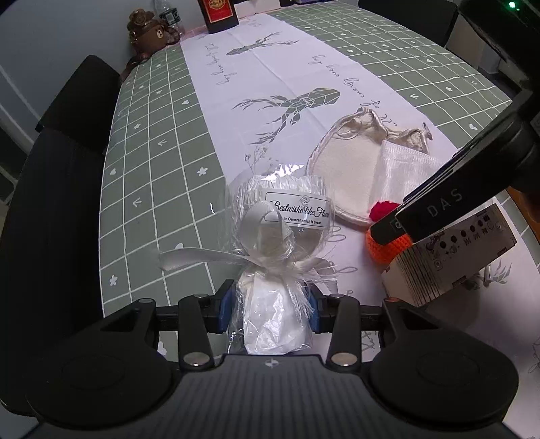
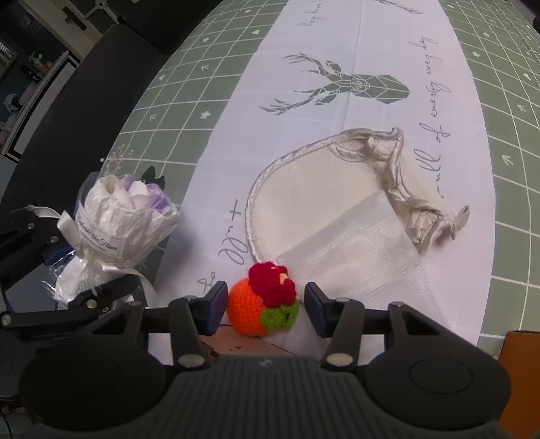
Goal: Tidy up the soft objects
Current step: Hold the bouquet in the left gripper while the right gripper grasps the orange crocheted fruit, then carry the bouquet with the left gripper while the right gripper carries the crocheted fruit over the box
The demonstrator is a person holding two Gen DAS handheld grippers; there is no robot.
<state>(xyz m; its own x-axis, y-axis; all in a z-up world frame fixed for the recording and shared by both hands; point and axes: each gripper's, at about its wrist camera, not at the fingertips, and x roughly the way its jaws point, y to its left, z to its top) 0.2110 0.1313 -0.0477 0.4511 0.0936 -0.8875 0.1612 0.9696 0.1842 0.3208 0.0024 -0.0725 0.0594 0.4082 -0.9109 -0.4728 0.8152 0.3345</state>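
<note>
My left gripper (image 1: 270, 304) is shut on the lower stem of a small cellophane-wrapped bouquet (image 1: 280, 219) with a white ribbon and a printed label, holding it upright above the tablecloth. The right wrist view shows the same bouquet (image 2: 125, 216) at the left, with white and purple petals. A crocheted orange ball (image 2: 251, 309) with a red flower and green leaf sits between the fingers of my right gripper (image 2: 265, 302). Its left pad touches the ball and a thin gap shows at the right pad. A cream satin-edged pouch (image 2: 303, 196) lies beyond, with a white mesh cloth (image 2: 354, 256) over it.
A pale wooden box (image 1: 449, 256) with punched holes sits at the near right, beside the ball. The table (image 1: 152, 185) has a green grid cloth with a white deer-print centre. Black chairs (image 1: 67, 169) line the left side. A brown bear figure (image 1: 148, 30) and a dark red box (image 1: 221, 15) stand at the far end.
</note>
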